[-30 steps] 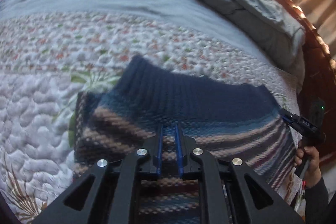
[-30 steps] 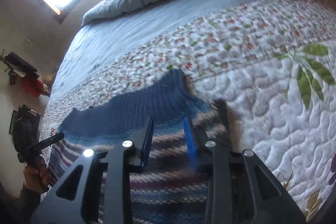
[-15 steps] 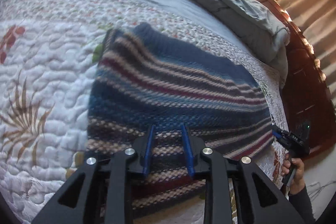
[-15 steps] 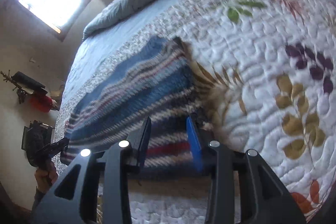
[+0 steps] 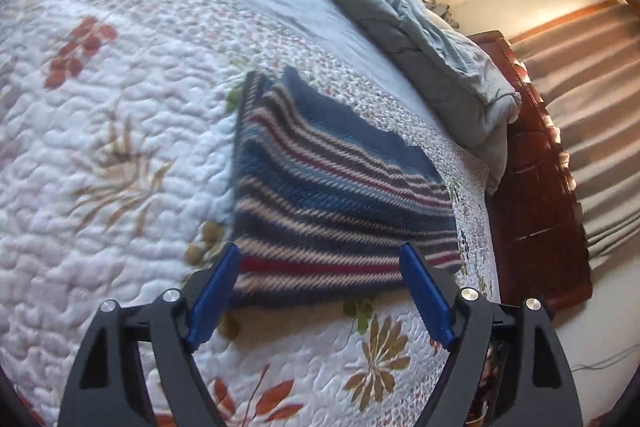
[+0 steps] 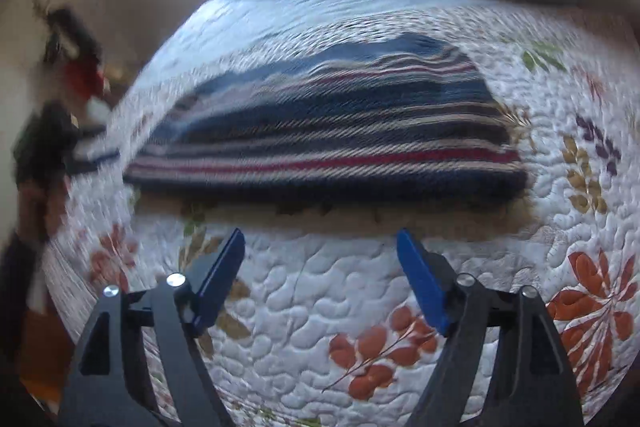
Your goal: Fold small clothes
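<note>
- The striped knit garment (image 5: 340, 195) lies folded into a flat block on the quilted bedspread (image 5: 120, 147), towards the bed's near edge. In the left wrist view it fills the centre and runs out towards 2 o'clock; in the right wrist view it spans the middle band from 9 to 3 o'clock.
- The left claw (image 5: 320, 291) is released. Its jaws have just been opening, and nothing is pressed between them; the garment's near hem shows in the gap but is not pinched.
- The right claw (image 6: 320, 279) is likewise released, its jaws having just been opening over bare quilt, with the garment's near fold just beyond, at 12 o'clock.
- Risk 1: the thick knit may spring back. The navy ribbed band (image 5: 360, 123) at the far edge looks uneven, so an upper layer could slide and open the fold.
- Risk 2: a blue pad (image 5: 216, 291) close to the hem could snag the loose yarn as the claw leaves, dragging the near edge out of square.
- Risk 3: the quilt is soft and puckered; a further fold pressed on it may crease unevenly or skew.
- Risk 4: the right wrist view is blurred, so the garment's left corner at 9 o'clock cannot be judged; a misread corner would give a lopsided grip.
- The rumpled grey duvet (image 5: 420, 27) lies well apart, at 1 o'clock.
</note>
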`<state>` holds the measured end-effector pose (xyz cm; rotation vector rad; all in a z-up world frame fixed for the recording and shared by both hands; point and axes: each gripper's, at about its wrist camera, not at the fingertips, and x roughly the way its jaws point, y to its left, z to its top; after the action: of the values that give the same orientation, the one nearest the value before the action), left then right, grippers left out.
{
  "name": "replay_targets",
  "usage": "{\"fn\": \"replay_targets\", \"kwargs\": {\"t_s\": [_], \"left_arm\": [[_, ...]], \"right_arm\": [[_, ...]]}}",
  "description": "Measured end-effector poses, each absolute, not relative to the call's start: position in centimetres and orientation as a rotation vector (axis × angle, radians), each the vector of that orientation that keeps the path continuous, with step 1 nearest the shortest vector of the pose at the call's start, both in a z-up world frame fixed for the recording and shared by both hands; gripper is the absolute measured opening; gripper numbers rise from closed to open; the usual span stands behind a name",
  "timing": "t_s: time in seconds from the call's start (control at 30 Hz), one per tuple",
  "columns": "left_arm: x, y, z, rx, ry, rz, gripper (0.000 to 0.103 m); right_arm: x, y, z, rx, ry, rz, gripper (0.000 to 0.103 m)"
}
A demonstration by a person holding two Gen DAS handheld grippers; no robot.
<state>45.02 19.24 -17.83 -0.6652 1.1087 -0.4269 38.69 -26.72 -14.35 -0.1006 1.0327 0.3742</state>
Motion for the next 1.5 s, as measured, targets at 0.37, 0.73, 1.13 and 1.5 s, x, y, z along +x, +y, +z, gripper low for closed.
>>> {"fn": "replay_targets", "kwargs": {"t_s": [0.37,0.73,1.13,1.5], "left_arm": [[47.1,22.1,-20.1,-0.750,1.165,-0.373,0.088],[54.0,20.8,-23.9,-0.677,1.256,-0.387,0.088],[58.8,19.2,-26.1,-0.633,1.289,-0.431,0.088],[61.6,17.6,-26.4,-0.619,1.306,-0.486,0.091]], "right_arm": [[34.4,-9.3,-16.3,-0.491,0.906,0.523,0.087],[38.4,-2.9,-18.6,-0.556,0.855,0.585,0.087],[41.1,-0.8,-21.2,-0.621,0.806,0.557,0.087],[42.7,1.8,-23.1,-0.711,0.723,0.467,0.087]]}}
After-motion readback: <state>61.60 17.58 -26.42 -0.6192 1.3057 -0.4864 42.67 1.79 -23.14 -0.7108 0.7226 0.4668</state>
